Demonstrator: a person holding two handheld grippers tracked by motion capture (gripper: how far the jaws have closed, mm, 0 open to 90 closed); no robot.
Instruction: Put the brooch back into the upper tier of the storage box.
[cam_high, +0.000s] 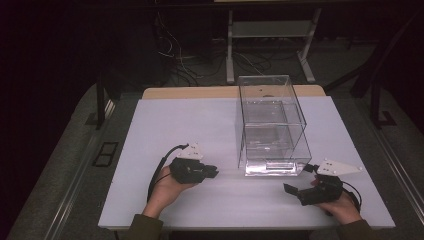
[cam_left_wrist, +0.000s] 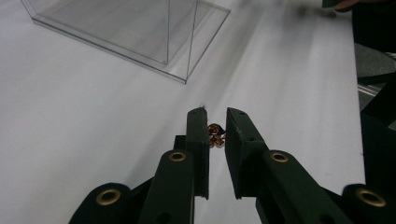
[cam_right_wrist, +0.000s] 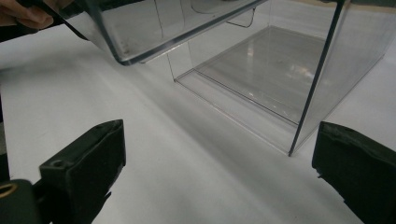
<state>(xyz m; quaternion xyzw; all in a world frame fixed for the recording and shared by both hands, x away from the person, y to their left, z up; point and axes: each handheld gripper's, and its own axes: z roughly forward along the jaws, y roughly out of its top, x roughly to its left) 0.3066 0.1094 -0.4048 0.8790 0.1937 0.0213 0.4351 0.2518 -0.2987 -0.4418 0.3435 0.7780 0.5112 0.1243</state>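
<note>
inspector: clear acrylic, that is the box in question. it stands upright on the white tabletop, right of centre, its open front toward the person. in the right gripper view a clear drawer-like tray juts from the upper level, partly drawn out.

clerk: and the grippers?

inspector: left gripper rests low on the tabletop, well left of the box's front corner. its jaws stand nearly together, a narrow gap between them (the left gripper view shows small brass fittings in that gap, part of the tool as far as i can tell, nothing grasped). right gripper sits just before the box's near right corner, jaws spread wide apart, empty, aimed at the open front.

clerk: progress?

inspector: early, in my judgement. neither tool touches the box; nothing is gripped. the lower level looks bare, and i see no object inside. whether the tray is to go in or come out i cannot tell. the approach and the grasp both remain to be done.
</note>
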